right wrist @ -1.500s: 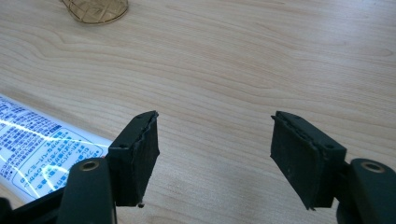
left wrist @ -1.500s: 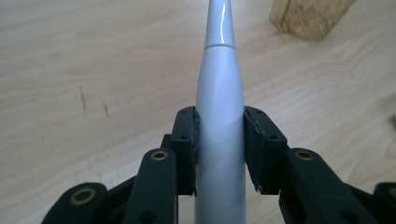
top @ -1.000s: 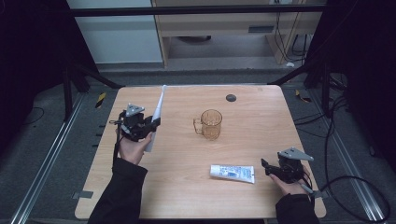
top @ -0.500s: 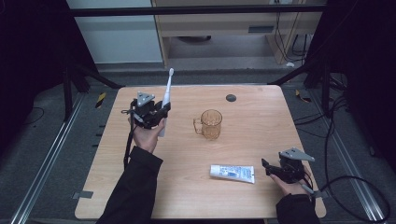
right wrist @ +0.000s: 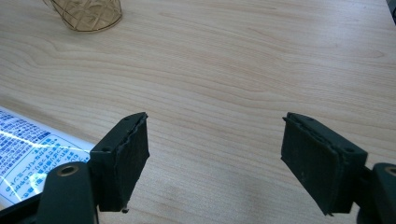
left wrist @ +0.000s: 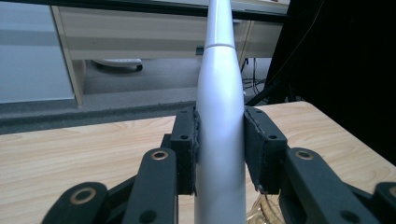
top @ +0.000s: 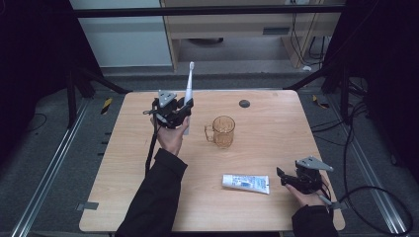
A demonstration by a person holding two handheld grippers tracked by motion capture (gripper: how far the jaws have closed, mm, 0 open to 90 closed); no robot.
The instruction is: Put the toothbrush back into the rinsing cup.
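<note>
left gripper (top: 184, 112): electric toothbrush (top: 188, 89) pinched upright, near table (top: 123, 163) far-left corner
cup (top: 223, 131): brush to be lowered in vertically
right gripper (right wrist: 215, 158): spread, jaws just opening, nothing between, beside toothpaste tube (top: 245, 182)

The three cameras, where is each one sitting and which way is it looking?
High view: sits above the person's side, looking forward and down on the table; both forearms show, with the left tongs and right tongs.
Left gripper view: rides the left tongs, looking along the toothbrush they clamp upright.
Right gripper view: rides the right tongs, open and empty, looking down at the table.
Shared: the right gripper view and high view both show the amber cup and toothpaste tube.
</note>
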